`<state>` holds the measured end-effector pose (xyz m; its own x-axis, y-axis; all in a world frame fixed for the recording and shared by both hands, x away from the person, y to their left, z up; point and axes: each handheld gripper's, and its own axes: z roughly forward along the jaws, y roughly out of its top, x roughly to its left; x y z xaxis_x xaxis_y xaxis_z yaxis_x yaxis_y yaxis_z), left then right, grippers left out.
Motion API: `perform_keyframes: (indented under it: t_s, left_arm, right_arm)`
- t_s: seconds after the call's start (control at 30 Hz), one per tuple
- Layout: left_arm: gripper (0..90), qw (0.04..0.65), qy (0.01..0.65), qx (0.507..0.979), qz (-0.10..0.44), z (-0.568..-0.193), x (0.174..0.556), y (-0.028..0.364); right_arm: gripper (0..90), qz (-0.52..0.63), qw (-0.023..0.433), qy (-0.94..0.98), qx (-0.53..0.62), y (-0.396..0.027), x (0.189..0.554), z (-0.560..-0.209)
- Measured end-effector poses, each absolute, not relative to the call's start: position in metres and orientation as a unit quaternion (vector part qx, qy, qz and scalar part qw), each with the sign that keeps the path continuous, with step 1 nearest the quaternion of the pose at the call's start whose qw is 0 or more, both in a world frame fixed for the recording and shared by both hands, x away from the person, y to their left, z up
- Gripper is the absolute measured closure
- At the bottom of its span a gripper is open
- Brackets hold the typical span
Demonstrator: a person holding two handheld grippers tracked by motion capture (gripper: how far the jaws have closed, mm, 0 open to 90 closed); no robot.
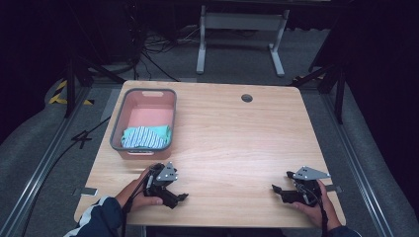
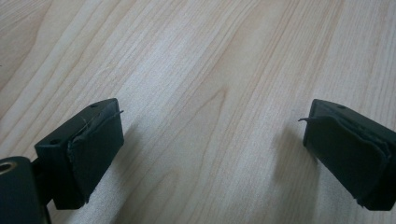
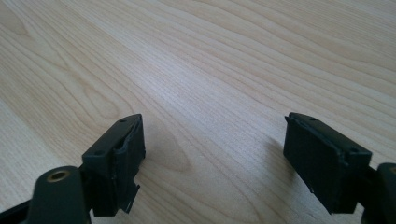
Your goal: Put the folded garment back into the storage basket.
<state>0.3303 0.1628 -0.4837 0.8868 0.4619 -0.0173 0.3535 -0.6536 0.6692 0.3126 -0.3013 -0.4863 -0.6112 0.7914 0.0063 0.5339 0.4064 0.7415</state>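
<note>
A pink basket with a grey rim (image 1: 118,121) stands at the table's left side, holding a folded teal and white striped cloth (image 1: 146,137) at its near end. My left gripper (image 1: 182,197) rests low over the wood near the front edge, just in front of the basket, open with nothing between its jaws; its own view shows the left gripper (image 2: 210,140) with bare wood in the gap. My right gripper (image 1: 281,188) sits near the front right, pointing left, also open and empty. In its own view the right gripper (image 3: 212,158) stands wide apart over bare wood.
The light wooden table (image 1: 237,143) has a round cable hole (image 1: 246,98) near its far edge. Beyond the table are white desk legs (image 1: 201,44) and cables on grey carpet. A dark stand leg (image 1: 339,94) rises at the right.
</note>
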Motion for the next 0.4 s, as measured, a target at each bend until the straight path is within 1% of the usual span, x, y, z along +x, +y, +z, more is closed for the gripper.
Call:
perform_keyframes:
  t_s: [0.4]
  left_arm:
    - [3.9, 0.349, 0.223, 0.907, 0.078, -0.4838, 0.3309, 0.1622]
  right_arm:
    - [21.3, 0.365, 0.176, 0.820, 0.404, -0.3013, 0.3126, -0.4863]
